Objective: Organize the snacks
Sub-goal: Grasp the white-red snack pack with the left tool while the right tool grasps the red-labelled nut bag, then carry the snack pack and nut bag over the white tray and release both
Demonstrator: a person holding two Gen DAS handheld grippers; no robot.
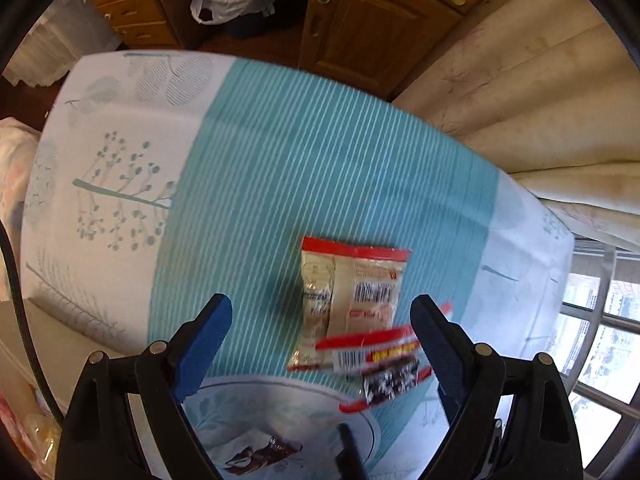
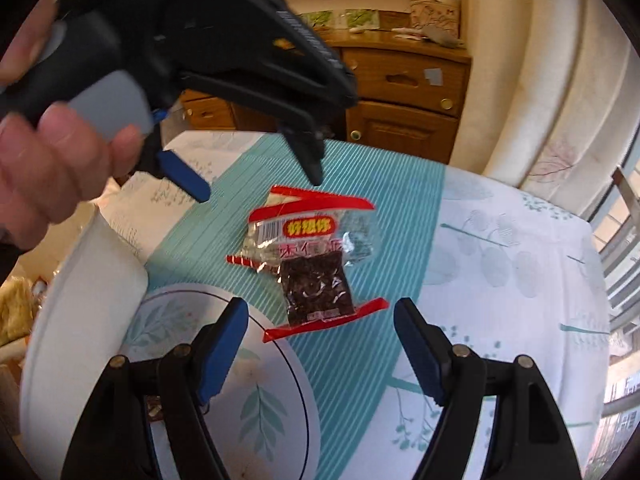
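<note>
Wooden cabinets and pale curtains stand behind a table covered with a cloth of teal stripes and white leaf-print panels. Above it the left gripper hangs with its blue-padded jaws spread wide, nothing between the pads and nothing touching them; seen from the right wrist view, the left gripper is held in the person's hand over the far end of the snack packets, its tips apart from them. The right gripper is likewise opened wide and empty, its pads either side of the near end of the dark packet without contact. Between the two tools lie the snacks on the teal stripe: a clear, red-edged packet of dark snack, lying flat with its near red edge just over the rim of a white plate with leaf pattern, and beyond it a beige red-topped packet showing a barcode, partly overlapped by the dark one. In the left wrist view the dark packet is blurred. Another dark-printed packet lies on the plate close under the left gripper. At the far side, on the floor between the cabinets, sits a bin lined with a white plastic bag.
</note>
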